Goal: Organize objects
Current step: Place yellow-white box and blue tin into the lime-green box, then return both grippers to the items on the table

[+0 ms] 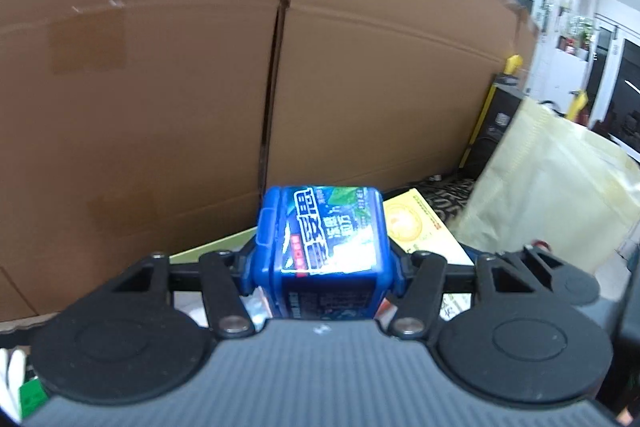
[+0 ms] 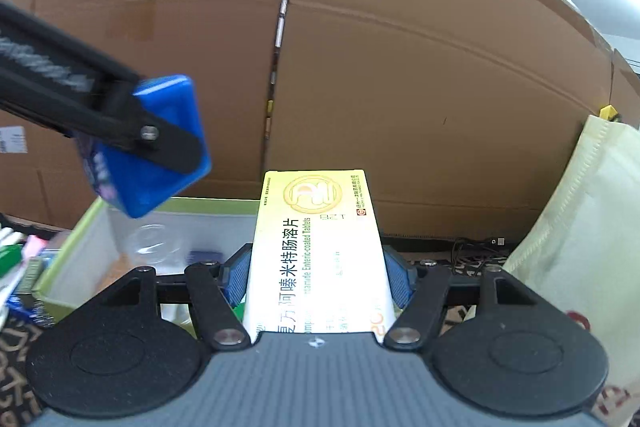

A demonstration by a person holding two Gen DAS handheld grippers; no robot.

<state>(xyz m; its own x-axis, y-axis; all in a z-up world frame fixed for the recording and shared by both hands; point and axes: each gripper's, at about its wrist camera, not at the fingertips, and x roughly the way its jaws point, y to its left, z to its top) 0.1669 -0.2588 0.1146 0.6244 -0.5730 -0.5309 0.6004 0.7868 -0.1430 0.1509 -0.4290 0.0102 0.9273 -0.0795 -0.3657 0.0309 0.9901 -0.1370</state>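
In the left wrist view, a blue plastic box (image 1: 322, 243) with rounded corners and a glossy printed label is pinched between the jaws of the left gripper (image 1: 322, 267); its underside is hidden by the ribbed grey gripper body. In the right wrist view, a flat yellow-and-white carton of tablets (image 2: 316, 247), smooth card printed with Chinese text and a round gold emblem, is clamped between the blue ribbed pads (image 2: 236, 277) of the right gripper (image 2: 316, 279), and its near end is cut off by the gripper body. The same carton is seen partly behind the blue box in the left view.

Just beyond, in the right view, a green-rimmed tray (image 2: 82, 231) with a pale floor is seen below and left of the carton; the clear and dark items in it are too blurred to be named. The blue box is held in the air above the tray's left part, gripped by a black finger. A soft cream fabric bag (image 2: 576, 227) is found at the right, cut off by the frame.

Farthest back, a wall of brown corrugated cardboard (image 2: 400, 47), split by a vertical seam, fills both views
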